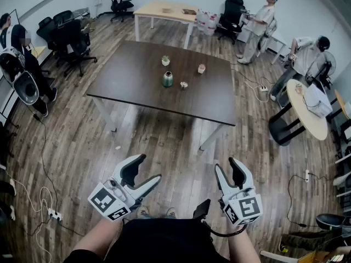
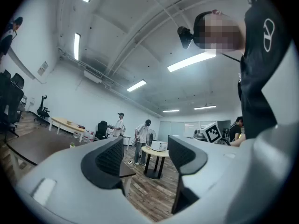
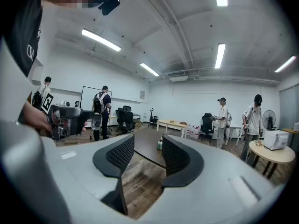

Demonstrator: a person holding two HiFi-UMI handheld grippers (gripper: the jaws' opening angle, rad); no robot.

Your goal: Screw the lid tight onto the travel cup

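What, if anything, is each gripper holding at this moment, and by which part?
Nothing is held: the left gripper and right gripper are open and empty, away from the travel cup on the table.

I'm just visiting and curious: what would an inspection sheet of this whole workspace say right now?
Surface: dark table, standing far ahead of the person.
Job's things: green travel cup upright; small round piece beside it, perhaps the lid.
Clutter: small potted plant, a pale little cup.
Grippers: left gripper and right gripper both empty, fingers apart, held low.
Cables: power strip and cords on the floor.
Surroundings: office chairs, round table, people standing.
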